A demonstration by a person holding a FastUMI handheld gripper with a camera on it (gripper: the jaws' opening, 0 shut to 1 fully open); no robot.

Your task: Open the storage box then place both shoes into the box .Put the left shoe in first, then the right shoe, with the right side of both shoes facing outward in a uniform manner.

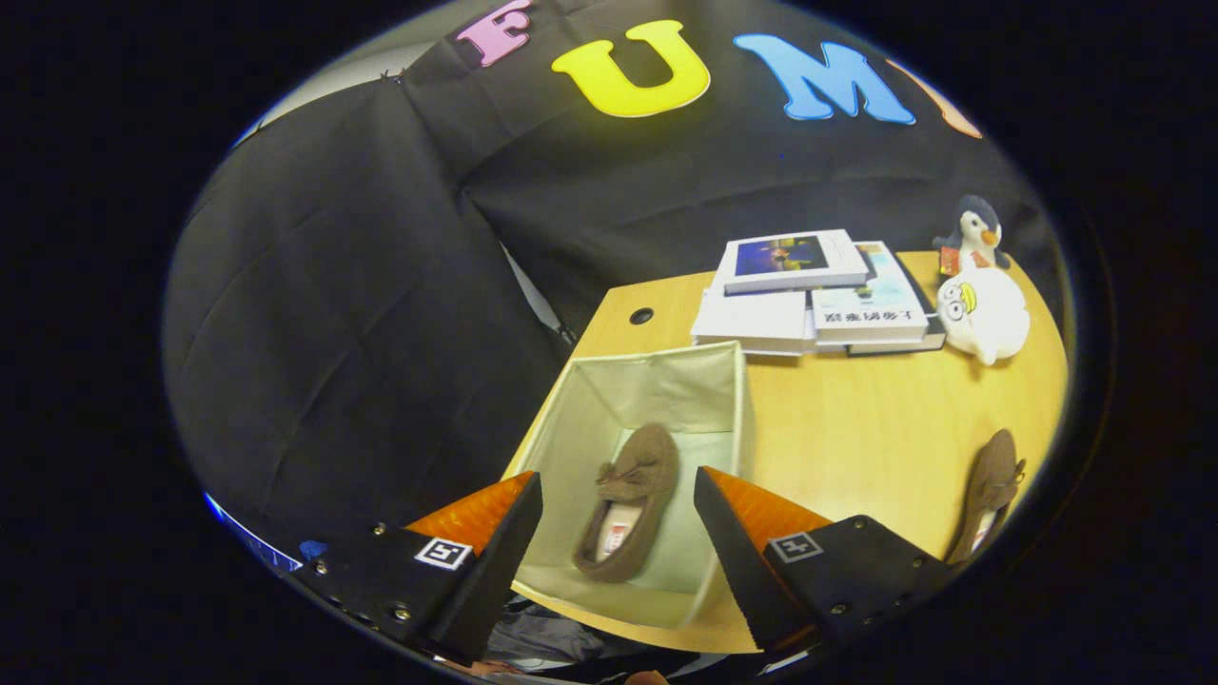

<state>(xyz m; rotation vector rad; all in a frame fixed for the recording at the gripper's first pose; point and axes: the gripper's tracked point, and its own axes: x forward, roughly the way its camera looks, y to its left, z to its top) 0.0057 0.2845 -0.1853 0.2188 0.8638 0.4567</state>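
One brown slipper (623, 499) inside open fabric storage box (709, 400) at wooden desk (856, 428) edge, seen between spread, empty gripper (618, 528) fingers. Second slipper (990, 490) well apart near far desk rim. Bare wood between; stacked books (809, 295) and penguin plush (980, 300) beyond.

light wood table (856, 419) w/ round cable hole (641, 315) at its far corner; black cloth wall (381, 285) behind table.

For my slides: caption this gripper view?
Open gripper above box holding one shoe; second shoe on table.
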